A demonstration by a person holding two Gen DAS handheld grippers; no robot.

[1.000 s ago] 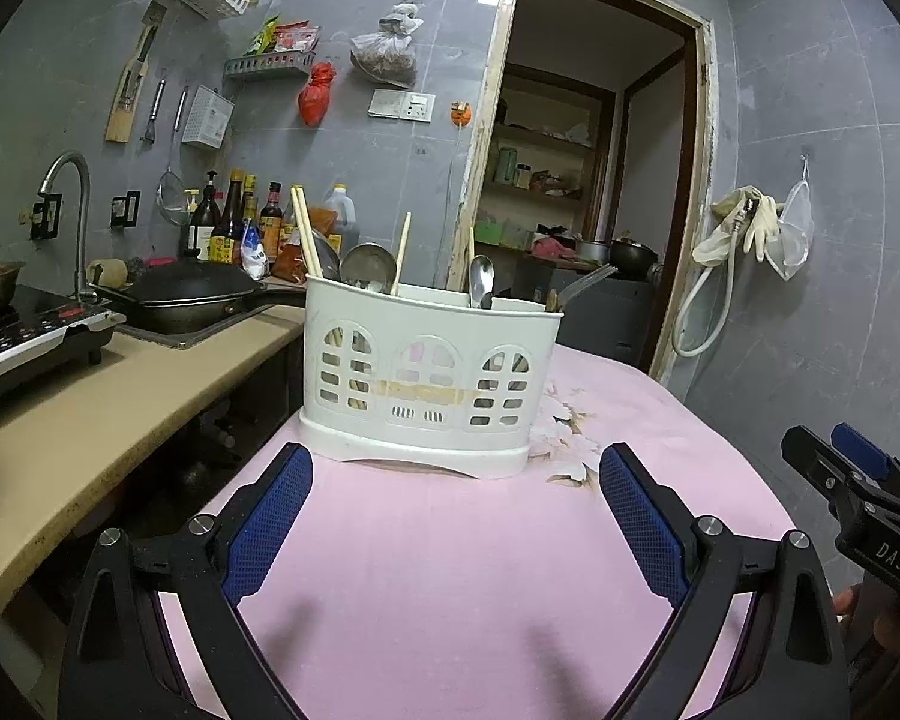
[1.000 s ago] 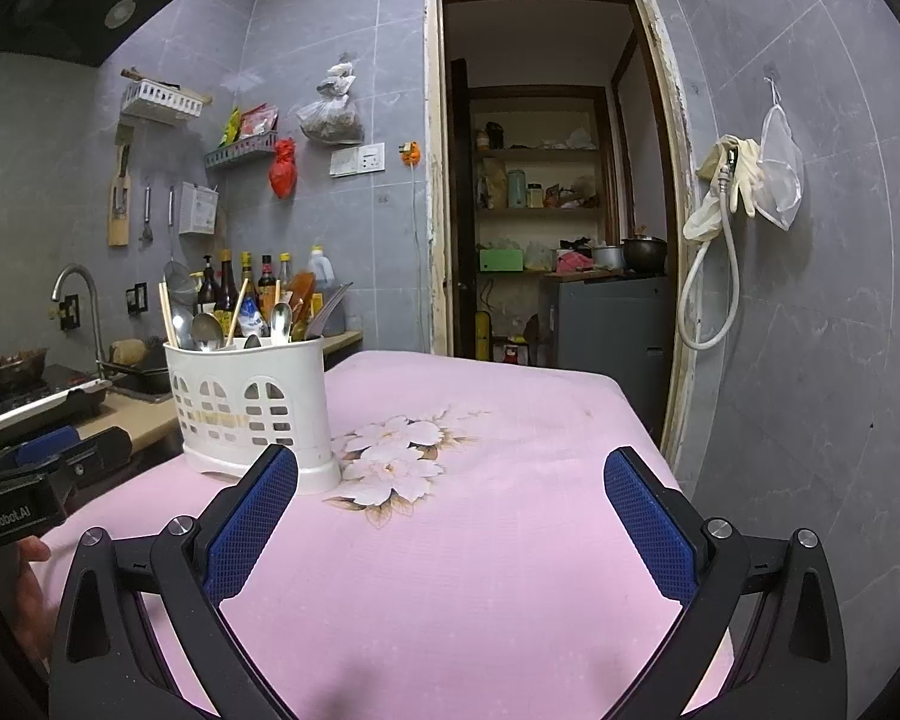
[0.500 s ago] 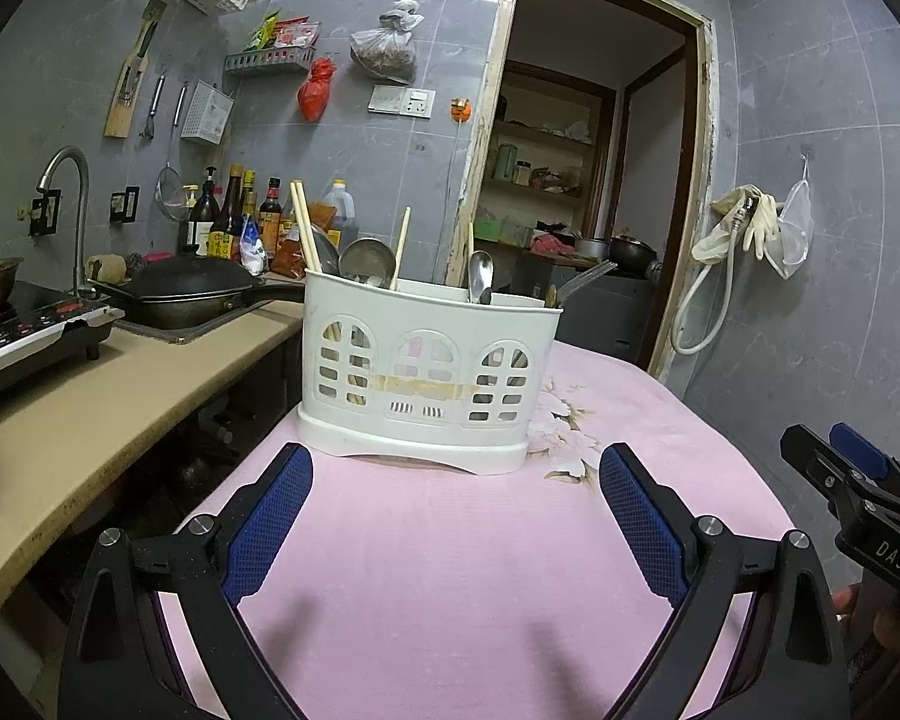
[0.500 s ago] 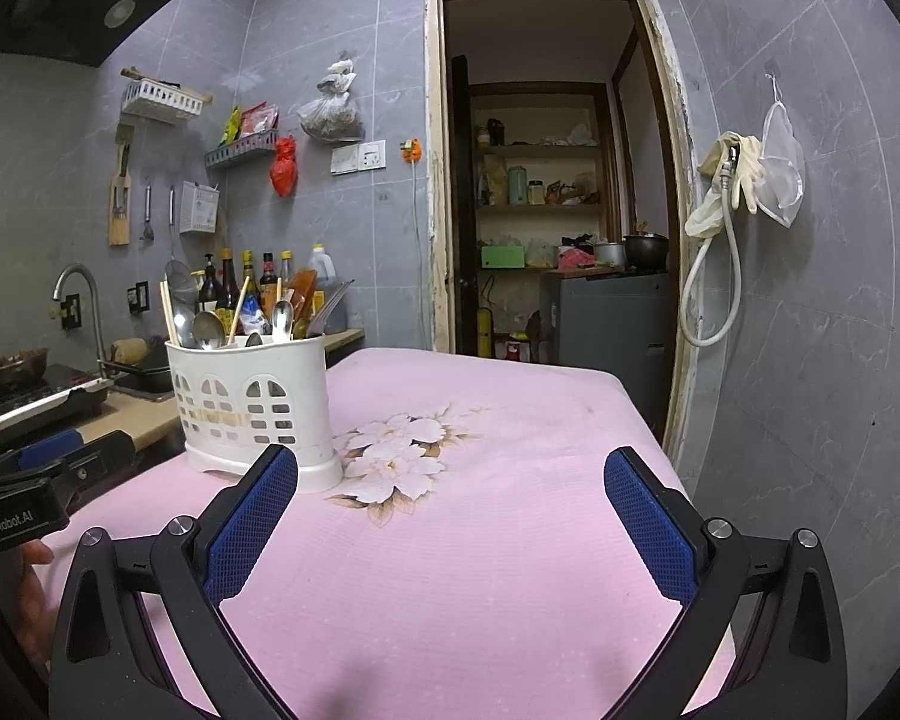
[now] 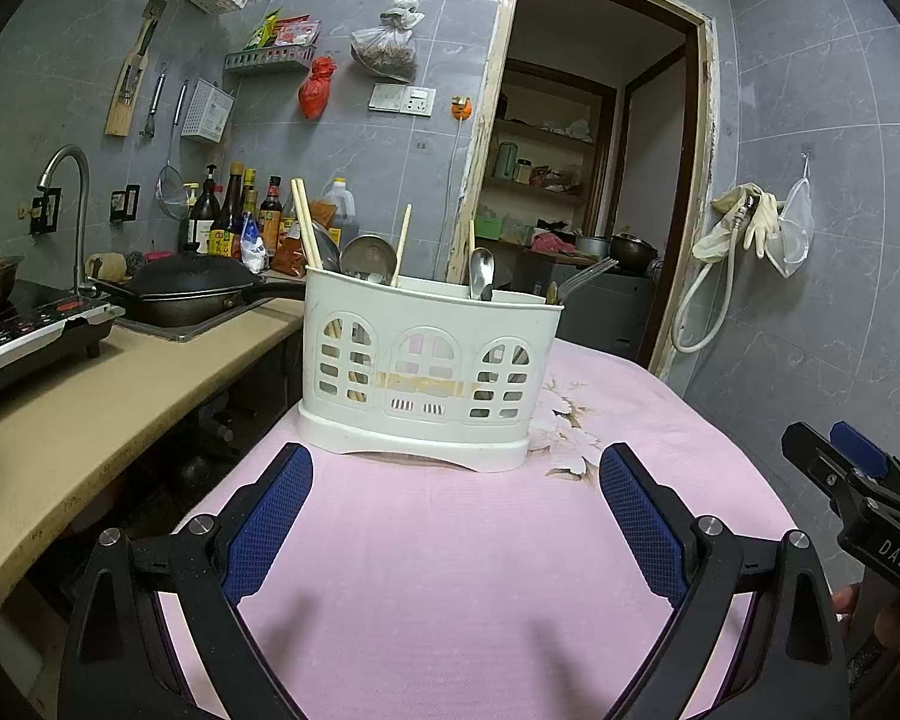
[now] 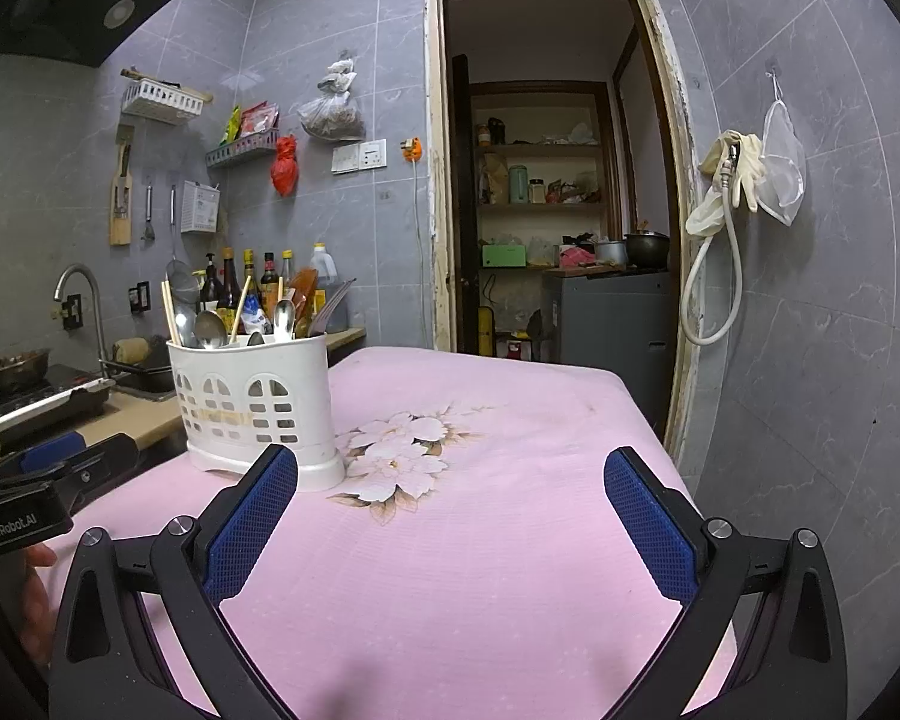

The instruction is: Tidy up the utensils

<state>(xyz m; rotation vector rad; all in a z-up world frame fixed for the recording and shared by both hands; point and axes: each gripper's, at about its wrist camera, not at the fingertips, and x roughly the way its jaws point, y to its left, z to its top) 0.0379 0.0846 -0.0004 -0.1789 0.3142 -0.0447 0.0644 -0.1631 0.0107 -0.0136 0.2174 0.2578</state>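
With both grippers, left [image 5: 455, 495] and right [image 6: 450, 495], jaws wide and empty before the white caddy [image 5: 432, 363] on the pink desk [image 6: 480, 570], its seemingly loose utensils [image 5: 480, 273] could tip it if snagged.

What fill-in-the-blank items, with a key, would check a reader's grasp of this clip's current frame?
1. The white utensil caddy stands on a tablecloth coloured ____.
2. Both the left hand-held gripper and the right hand-held gripper have their jaws ____.
3. The wooden chopsticks stand inside the ____.
4. The flower print lies to the caddy's ____ in the right wrist view.

Missing words: pink; open; caddy; right
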